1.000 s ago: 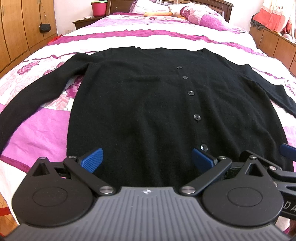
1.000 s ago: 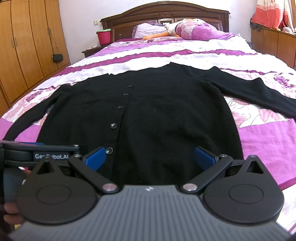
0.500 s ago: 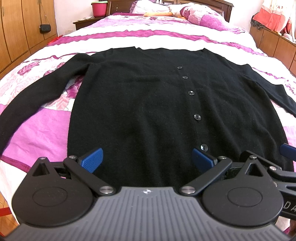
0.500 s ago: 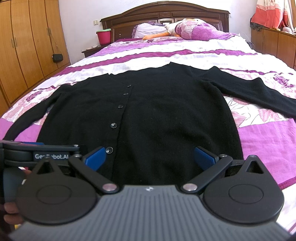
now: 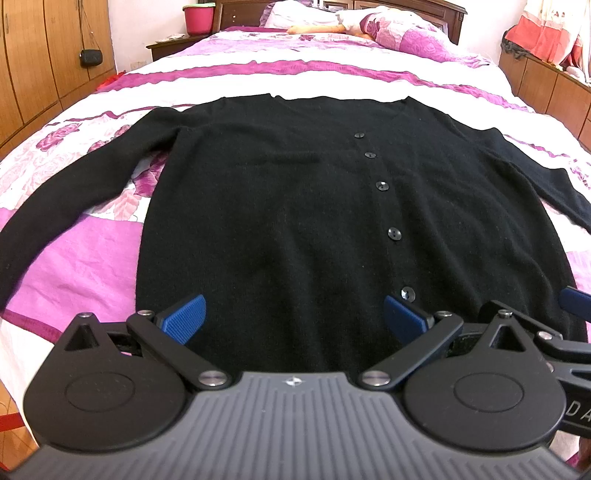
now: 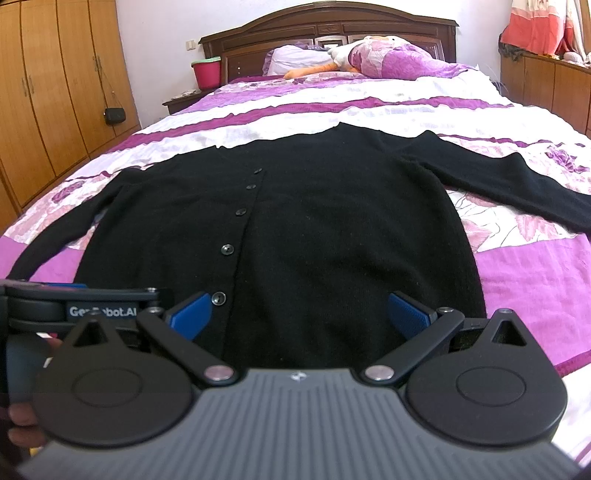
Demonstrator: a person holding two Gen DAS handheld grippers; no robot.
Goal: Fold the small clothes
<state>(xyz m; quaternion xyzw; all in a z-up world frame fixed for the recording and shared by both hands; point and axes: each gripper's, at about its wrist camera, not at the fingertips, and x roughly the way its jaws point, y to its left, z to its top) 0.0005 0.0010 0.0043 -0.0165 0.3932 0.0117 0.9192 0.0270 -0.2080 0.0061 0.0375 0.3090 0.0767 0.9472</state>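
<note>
A black buttoned cardigan (image 5: 288, 206) lies flat, front up, on the bed, sleeves spread to both sides; it also shows in the right wrist view (image 6: 332, 221). My left gripper (image 5: 293, 319) is open and empty just above the hem's left half. My right gripper (image 6: 299, 312) is open and empty above the hem's right half. The right gripper's edge shows in the left wrist view (image 5: 569, 332), and the left gripper shows in the right wrist view (image 6: 74, 306). The hem itself is hidden behind the gripper bodies.
The bed has a pink, purple and white floral bedspread (image 5: 85, 266). Pillows (image 6: 399, 62) and a wooden headboard (image 6: 325, 26) are at the far end. A pink bucket (image 6: 205, 72) stands on a nightstand. Wooden wardrobes (image 6: 48, 92) line the left, a low cabinet (image 5: 546, 85) the right.
</note>
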